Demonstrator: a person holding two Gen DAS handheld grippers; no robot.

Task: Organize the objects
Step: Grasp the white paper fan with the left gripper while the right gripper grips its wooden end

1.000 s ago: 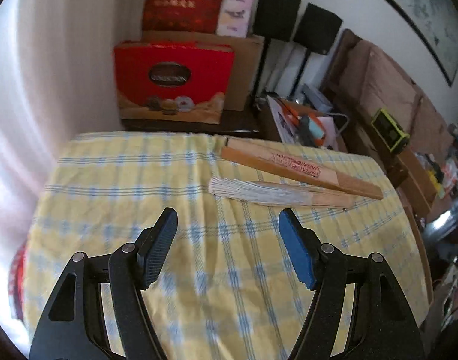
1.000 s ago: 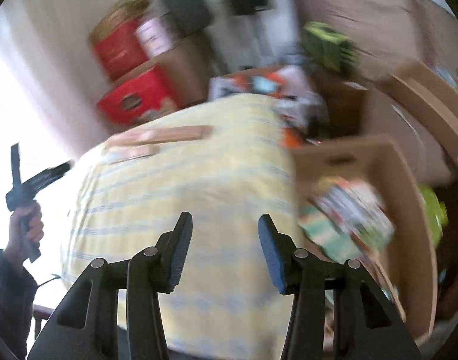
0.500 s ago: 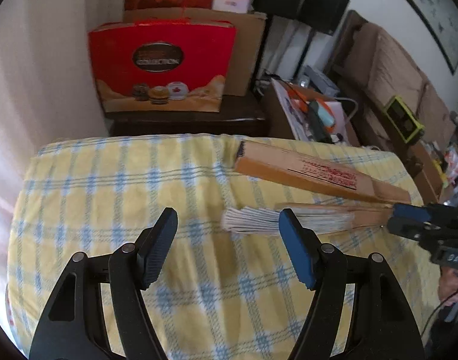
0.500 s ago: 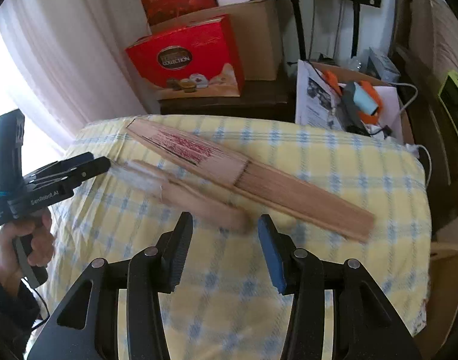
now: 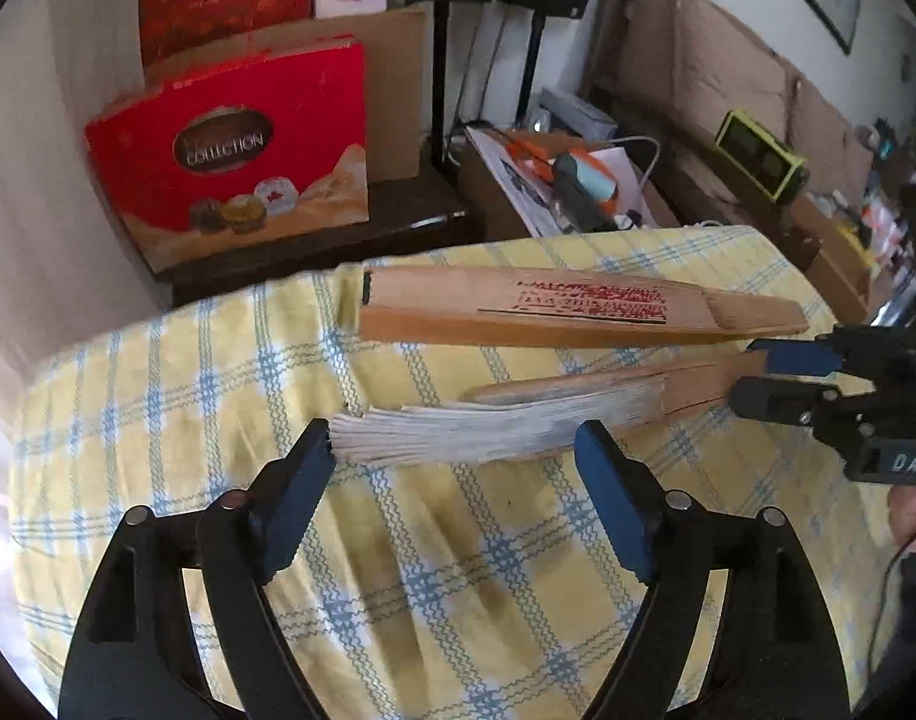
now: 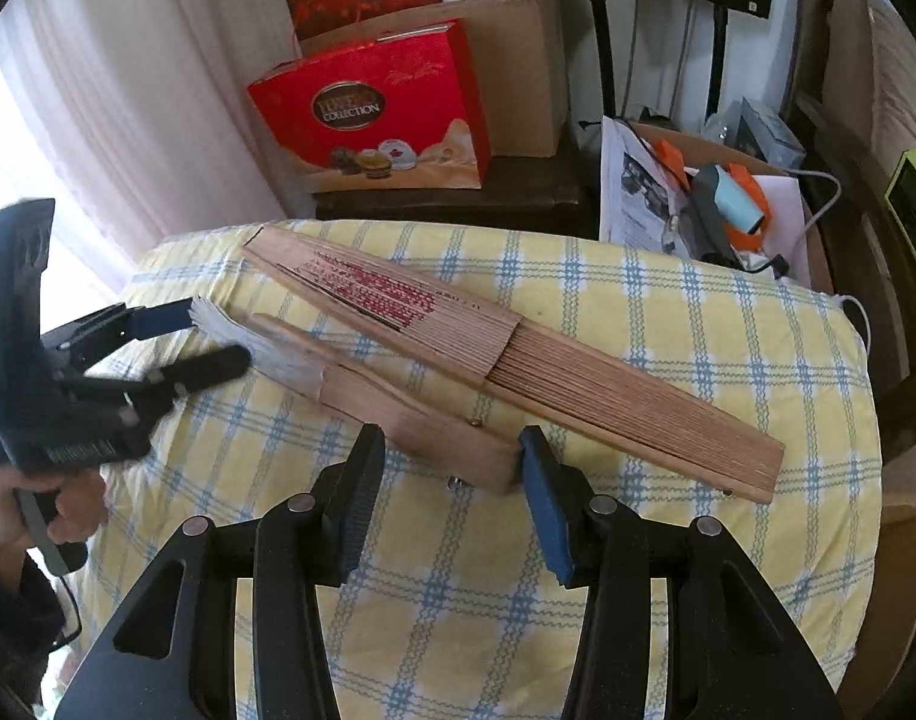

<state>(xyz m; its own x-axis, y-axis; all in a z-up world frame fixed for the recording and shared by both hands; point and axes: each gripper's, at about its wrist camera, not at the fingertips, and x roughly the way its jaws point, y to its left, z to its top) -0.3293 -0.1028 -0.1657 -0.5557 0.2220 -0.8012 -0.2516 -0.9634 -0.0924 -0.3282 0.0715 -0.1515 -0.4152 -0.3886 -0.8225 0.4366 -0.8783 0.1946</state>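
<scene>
Two folded fans lie side by side on the tabletop point(image 5: 458, 570), which is covered by a yellow cloth with blue checks. The larger fan point(image 5: 578, 306), printed with red lettering, lies farther back; the smaller fan point(image 5: 506, 420), with white paper leaves and a wooden handle, lies just in front of it.

The left gripper point(image 5: 452, 456) is spread wide, its jaws set on either side of the paper end of the smaller fan and holding nothing. The right gripper point(image 6: 452, 468) is also open, its jaws flanking the wooden handle end of the same fan; the right pad looks to be touching the wood, but no grip is closed.

Behind the tabletop a red chocolate box point(image 6: 374, 114) stands against a cardboard carton point(image 6: 518, 60).
</scene>
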